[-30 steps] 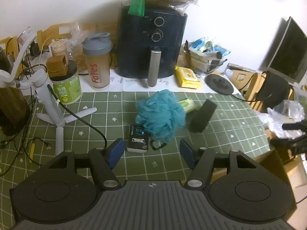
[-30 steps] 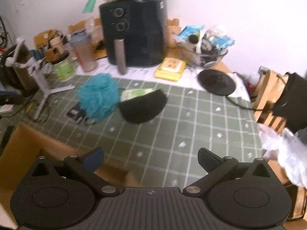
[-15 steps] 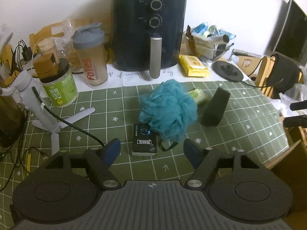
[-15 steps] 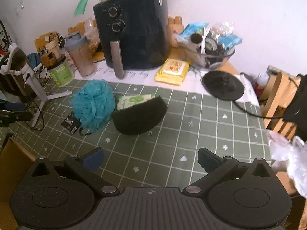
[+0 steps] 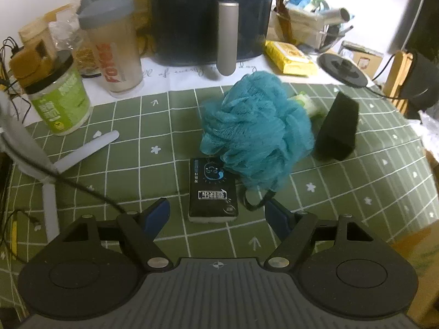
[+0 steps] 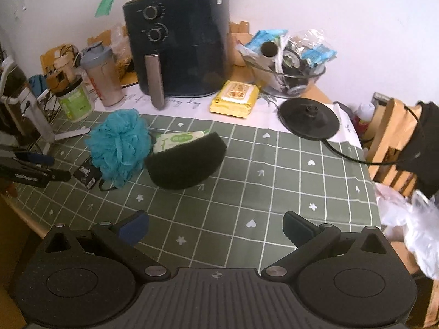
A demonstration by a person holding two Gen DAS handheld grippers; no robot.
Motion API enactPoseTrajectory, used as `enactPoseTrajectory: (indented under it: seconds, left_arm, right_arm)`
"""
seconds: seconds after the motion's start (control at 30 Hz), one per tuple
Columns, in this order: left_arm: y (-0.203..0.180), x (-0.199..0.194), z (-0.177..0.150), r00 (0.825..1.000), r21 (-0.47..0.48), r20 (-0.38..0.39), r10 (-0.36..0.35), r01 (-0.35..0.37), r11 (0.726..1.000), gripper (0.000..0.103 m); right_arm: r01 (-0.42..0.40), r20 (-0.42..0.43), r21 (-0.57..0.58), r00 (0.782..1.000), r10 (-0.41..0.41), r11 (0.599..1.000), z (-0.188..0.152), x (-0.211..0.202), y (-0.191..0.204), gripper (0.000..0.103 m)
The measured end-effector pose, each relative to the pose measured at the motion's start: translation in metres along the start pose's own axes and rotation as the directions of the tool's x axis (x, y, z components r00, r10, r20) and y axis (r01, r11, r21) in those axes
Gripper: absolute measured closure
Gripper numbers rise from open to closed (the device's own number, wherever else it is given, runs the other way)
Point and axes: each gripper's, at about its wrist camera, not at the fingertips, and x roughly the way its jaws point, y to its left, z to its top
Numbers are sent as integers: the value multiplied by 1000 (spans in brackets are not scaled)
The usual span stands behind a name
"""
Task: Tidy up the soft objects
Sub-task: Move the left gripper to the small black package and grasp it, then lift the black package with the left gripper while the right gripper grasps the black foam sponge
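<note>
1. Hovering at the bottom of the left wrist view, the left gripper [image 5: 216, 213] has its jaws spread and nothing between its pads; they have just been opening wider.
2. Directly ahead of it, in the gap between the blue fingertips [image 5: 156, 213], lies a small black tissue pack [image 5: 212, 190], flat on the green checked cloth [image 5: 137, 142], its long axis running straight up the frame, in line with the gripper.
3. Touching the pack's upper right corner is the teal bath pouf [image 5: 258, 128], its dark cord loop trailing down toward the right finger.
4. Further right stands a black sponge [image 5: 338, 127], with a green wipes pack [image 5: 306, 102] peeking out behind the pouf.
5. In the right wrist view, the right gripper [image 6: 215, 229] is also released and empty, low in the frame, with the sponge [image 6: 186, 161] and pouf [image 6: 119, 146] well up and to the left of it.
6. By my judgement the left hand is much the nearer to the tissue pack and pouf, so the coming grasp turns on the jaws straddling the pack's narrow width, across its long axis.
7. One risk: the pouf leaning on the pack may snag or drag along.
</note>
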Motion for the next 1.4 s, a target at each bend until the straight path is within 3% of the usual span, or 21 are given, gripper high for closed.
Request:
enactPoseTrajectory:
  seconds: [0.1,0.37,0.47,0.53,0.93,1.4]
  left_arm:
    - [2,16,3,1000,-4,-18,9,-9,1000,27]
    - [2,52,4,997,14,-64,39,-39,999,28]
    - [1,57,1,997,24,-59,48,-46,999,38]
    - [2,60,-1,997,22,-56,54,-53,998,52]
    - [9,39,-4,996,-43,-85,7,-11,999,55]
    - [7,-22,-18,999,-117,11,-50,51,992,55]
  right_arm:
    - [64,-28,3,998,-64,998,-3,3,-4,0]
    - [84,-31,34,996,-83,996,-12,-4,-12,0]
    - [79,-27,52,997,-78,996,-14,-6,-13,0]
    - [67,-32,72,997,-65,995,-16,-6,-14,0]
    - [2,-49,126,999,4,992,-21,-2,-24,0]
    - [-116,-60,122,990,124,986,-9,22,-28,0]
